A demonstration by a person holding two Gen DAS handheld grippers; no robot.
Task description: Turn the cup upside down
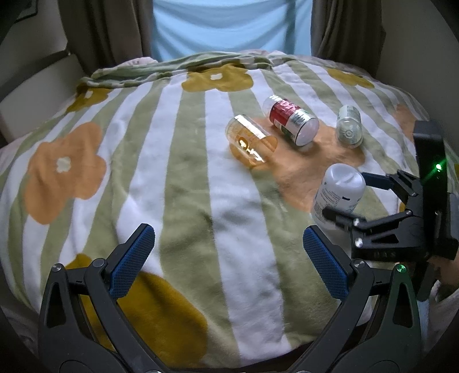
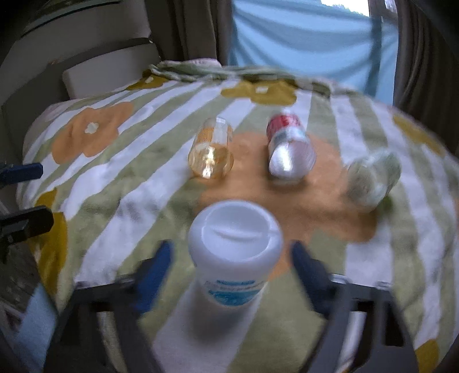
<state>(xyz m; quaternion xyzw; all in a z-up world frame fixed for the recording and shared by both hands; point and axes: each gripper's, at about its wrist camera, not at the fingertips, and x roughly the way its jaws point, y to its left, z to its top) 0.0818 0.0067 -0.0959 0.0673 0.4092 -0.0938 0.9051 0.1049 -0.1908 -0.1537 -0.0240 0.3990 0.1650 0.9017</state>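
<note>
A white cup (image 1: 338,192) (image 2: 235,252) stands on the blanket with its closed base up, printed side toward the right wrist camera. My right gripper (image 1: 344,195) (image 2: 232,258) is open around it, with a blue finger on each side and a small gap to the cup; the right wrist view is motion-blurred. Three more cups lie on their sides beyond it: an amber see-through one (image 1: 251,140) (image 2: 210,153), a red and silver one (image 1: 291,123) (image 2: 288,152), and a green-patterned one (image 1: 348,126) (image 2: 373,178). My left gripper (image 1: 226,258) is open and holds nothing, low over the near part of the blanket.
A striped green and white blanket with flower shapes (image 1: 183,183) covers the soft surface. A person in a light blue shirt (image 1: 229,25) stands at the far edge between dark curtains. A pale cushion (image 1: 34,94) lies at the far left.
</note>
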